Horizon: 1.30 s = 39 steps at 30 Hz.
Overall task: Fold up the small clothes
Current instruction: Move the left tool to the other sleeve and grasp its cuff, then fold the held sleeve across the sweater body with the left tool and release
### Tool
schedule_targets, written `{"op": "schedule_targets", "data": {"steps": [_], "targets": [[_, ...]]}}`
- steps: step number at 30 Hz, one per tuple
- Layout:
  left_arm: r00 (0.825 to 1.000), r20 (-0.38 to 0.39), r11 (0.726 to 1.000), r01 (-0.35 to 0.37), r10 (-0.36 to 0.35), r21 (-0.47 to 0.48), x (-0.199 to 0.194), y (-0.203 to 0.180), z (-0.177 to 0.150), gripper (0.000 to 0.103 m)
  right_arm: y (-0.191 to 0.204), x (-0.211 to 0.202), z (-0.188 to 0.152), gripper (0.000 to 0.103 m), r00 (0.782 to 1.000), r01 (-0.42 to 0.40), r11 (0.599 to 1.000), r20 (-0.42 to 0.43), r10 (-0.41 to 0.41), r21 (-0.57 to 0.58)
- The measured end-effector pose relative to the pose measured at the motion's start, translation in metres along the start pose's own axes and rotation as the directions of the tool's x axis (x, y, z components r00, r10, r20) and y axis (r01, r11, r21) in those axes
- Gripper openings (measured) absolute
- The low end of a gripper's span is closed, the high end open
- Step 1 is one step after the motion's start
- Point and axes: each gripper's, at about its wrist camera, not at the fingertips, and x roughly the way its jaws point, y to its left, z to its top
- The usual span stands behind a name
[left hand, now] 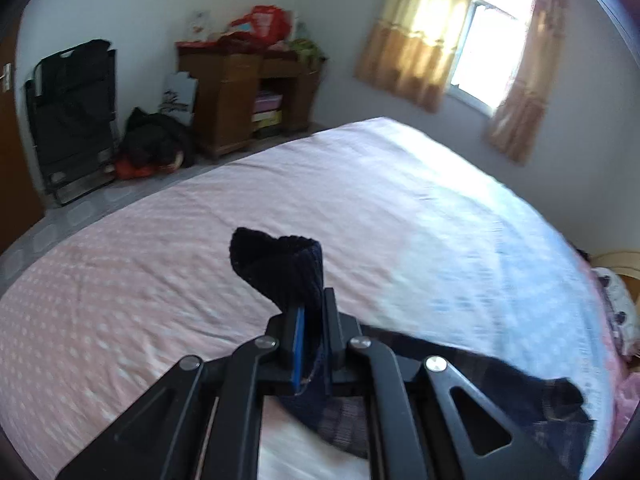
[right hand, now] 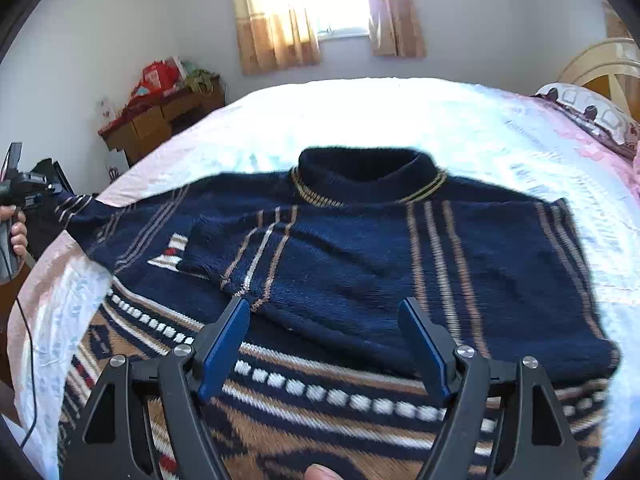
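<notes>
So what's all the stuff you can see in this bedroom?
Sweater: one, navy with tan and white stripes, spread on the bed, one sleeve cuff lifted.
Bed: one, pink dotted sheet.
Pillow: one, patterned, at the headboard.
Wooden desk: one, brown, by the wall, red bag on top.
Folded chair: one, black, by the wall.
Curtains: orange-tan, at the window.
Left gripper: black, shut on the cuff.
Right gripper: black, blue pads, open above the sweater.
</notes>
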Motion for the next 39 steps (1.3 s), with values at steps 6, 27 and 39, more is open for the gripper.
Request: {"op": "schedule_targets", "data": {"steps": [6, 27, 39], "targets": [[0.987, 0.009, 0.987, 0.158, -0.157, -0.015, -0.039, -0.070, -0.020, 0.007, -0.023, -0.045, -0.010, 0.077, 0.997, 0.033, 0.999, 0.068, -0.031, -0.023], [0.905, -0.145, 0.879, 0.424, -0.401, 0.217, -0.072, -0.335, -0.187, 0.017, -0.122, -0.070, -0.063, 0.077, 0.993, 0.079, 0.974, 0.072, -0.096, 0.210], [0.960, 0.027, 0.778, 0.209, -0.278, 0.592, -0.096, -0.280, -0.223, 0.093, -0.119, -0.061, -0.070, 0.077, 0.997, 0.046, 0.981, 0.055, -0.057, 0.188]]}}
